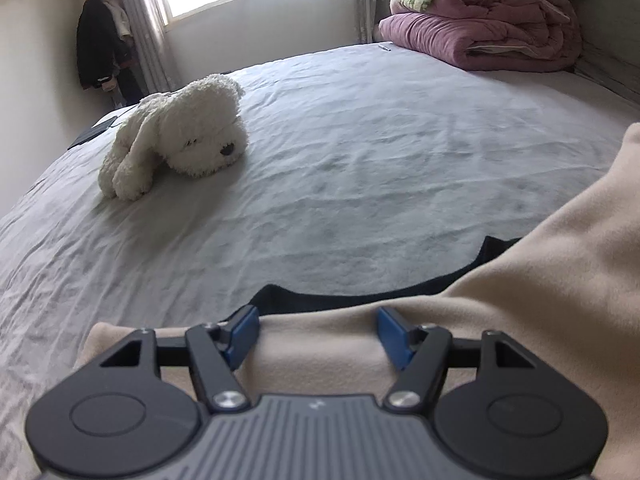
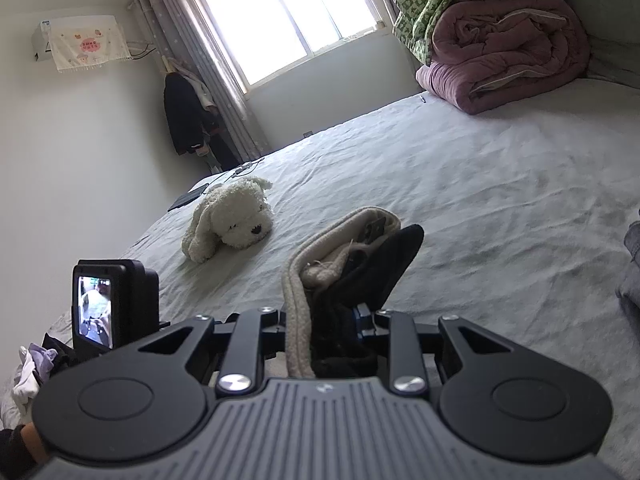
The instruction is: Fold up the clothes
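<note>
1. My right gripper (image 2: 320,320) is clamped on a bunched edge of the garment (image 2: 340,264) — cream fleece on the left of the bite, black fabric on the right. The cloth rises from the jaws toward frame centre, so its long axis runs straight ahead along my fingers.
2. My left gripper (image 1: 316,332) has its 2 blue pads (image 1: 244,334) spread apart, a ridge of the same cream garment (image 1: 520,280) lying between them; nothing is pinched there that I can see.
3. In the left wrist view the cloth fills the lower right and climbs toward the right edge, with a black hem showing just past my fingertips.
4. My judgement: the right side holds the only grip, so any fold turns on it; the left is already at the cloth and needs only to close.
5. Further out — the grey bedsheet (image 1: 360,140), bare ahead, and the plush dog (image 1: 180,136) at centre left, well apart from the garment.
6. Folded quilts (image 2: 508,52) sit upper right, clear of me.
</note>
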Demonstrator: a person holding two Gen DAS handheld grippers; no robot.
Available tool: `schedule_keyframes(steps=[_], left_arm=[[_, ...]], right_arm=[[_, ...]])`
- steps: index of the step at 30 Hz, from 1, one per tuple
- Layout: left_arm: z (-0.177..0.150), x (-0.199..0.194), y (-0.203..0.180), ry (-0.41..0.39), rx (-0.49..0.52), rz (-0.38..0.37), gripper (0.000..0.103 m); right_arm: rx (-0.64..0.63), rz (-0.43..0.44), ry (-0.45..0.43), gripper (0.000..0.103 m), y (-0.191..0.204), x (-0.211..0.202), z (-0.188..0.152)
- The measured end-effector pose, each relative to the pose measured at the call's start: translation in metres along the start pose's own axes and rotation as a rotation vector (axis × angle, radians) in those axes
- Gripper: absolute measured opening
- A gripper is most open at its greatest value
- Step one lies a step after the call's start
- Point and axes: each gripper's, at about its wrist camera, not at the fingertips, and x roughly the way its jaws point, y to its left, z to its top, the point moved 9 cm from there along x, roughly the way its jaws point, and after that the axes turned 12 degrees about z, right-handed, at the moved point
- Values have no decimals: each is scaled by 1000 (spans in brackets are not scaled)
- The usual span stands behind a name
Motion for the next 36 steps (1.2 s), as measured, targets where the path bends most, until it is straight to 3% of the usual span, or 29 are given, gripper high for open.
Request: schedule_keyframes(steps=[7,17,36], left_arm=[[-8,-23,6,-45,28,-7,67],[-48,-71,3,-144,121,-6,66],[-76,-103,3,-138,188,-43,66]], right_arm=[[-16,5,-1,28,2,0,0],[-20,1,-3,28,4,0,0],[27,-6,-23,28,2,2,4]])
